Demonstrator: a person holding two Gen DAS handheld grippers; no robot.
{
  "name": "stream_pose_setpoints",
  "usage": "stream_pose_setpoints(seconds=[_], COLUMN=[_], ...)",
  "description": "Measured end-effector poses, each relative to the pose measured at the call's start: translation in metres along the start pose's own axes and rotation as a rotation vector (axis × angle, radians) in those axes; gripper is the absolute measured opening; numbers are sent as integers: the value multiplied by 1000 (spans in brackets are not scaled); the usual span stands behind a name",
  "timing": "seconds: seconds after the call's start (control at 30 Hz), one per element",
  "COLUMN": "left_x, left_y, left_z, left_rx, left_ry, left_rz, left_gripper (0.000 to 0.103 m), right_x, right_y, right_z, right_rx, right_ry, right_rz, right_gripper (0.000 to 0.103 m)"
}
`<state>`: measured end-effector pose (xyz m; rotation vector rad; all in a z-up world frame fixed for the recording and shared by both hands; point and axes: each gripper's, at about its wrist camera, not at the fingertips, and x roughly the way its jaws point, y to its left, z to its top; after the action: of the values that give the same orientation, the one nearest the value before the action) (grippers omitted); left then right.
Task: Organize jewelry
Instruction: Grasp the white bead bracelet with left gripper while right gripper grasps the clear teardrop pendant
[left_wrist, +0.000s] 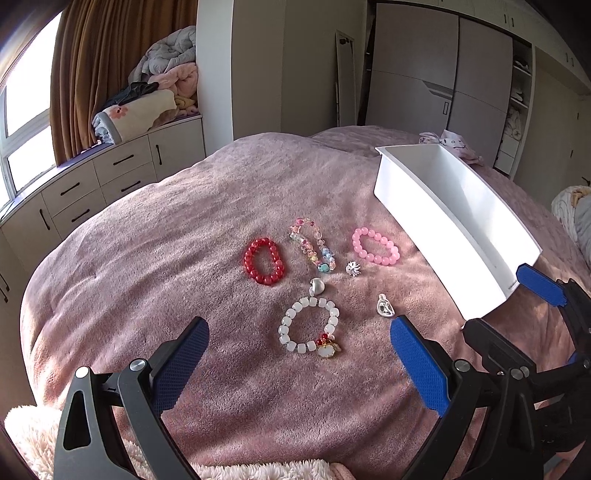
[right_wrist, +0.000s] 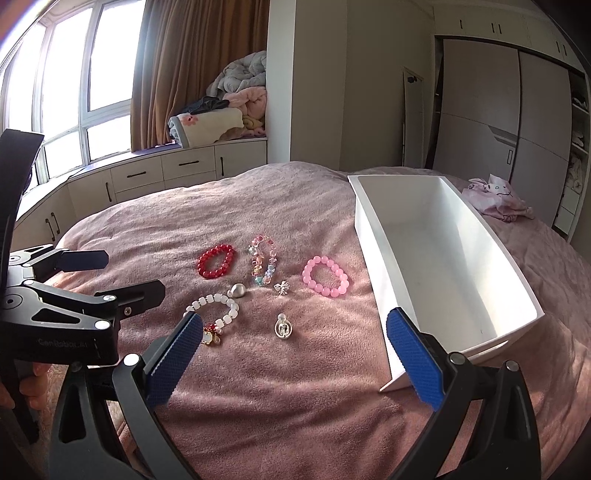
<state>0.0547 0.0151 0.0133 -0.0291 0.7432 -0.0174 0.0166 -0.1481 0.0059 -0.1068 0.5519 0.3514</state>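
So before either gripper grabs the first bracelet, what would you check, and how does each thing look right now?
1. Left gripper open: ok.
2. Right gripper open: ok.
3. White bin empty and upright: ok.
4. White bracelet lying apart from the red bracelet and pink bracelet: ok.
5. Silver bead clear of the white bracelet: cannot tell, very close.
6. Both grippers empty: ok.

Left wrist view is looking forward and down between its own fingers, low over the pink bedspread (left_wrist: 147, 229). Right wrist view is doing likewise from just rightward, close in. Both are sharing the jewelry cluster ahead, the white bin (right_wrist: 373, 236) beyond-right, window cabinets far-left.
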Motion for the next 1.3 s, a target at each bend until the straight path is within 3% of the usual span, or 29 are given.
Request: stream_pose_setpoints(seconds=[0.3, 0.63, 0.73, 0.77, 0.9, 0.97, 1.13, 1.2, 1.3], left_x=[43, 87, 97, 101, 117, 122, 130, 131, 132], left_y=[15, 28, 32, 33, 35, 32, 26, 24, 24], left_z=[19, 19, 17, 16, 7, 4, -1, -2, -4], left_rx=[-27, -38, -62, -72, -84, -70, -42, -40, -45], left_ry=[111, 245, 274, 293, 368, 385, 399, 397, 393], left_rz=[5, -16, -35, -44, -52, -48, -27, -20, -22], left_gripper=[99, 99, 86, 74, 56, 52, 48, 43, 34], right_x=[42, 87, 101, 105, 122, 130, 144, 145, 149], right_y=[3, 0, 4, 5, 6, 6, -1, -3, -5], right_z=[8, 10, 5, 3, -8, -14, -24, -24, -23], right_rx=[-44, -59, -84, -93, -98, -95, -68, -56, -48], right_ry=[60, 132, 178, 191, 247, 274, 310, 306, 312], right_rz=[8, 44, 55, 54, 42, 37, 49, 63, 89], right_gripper=[98, 95, 83, 79, 74, 63, 56, 55, 42])
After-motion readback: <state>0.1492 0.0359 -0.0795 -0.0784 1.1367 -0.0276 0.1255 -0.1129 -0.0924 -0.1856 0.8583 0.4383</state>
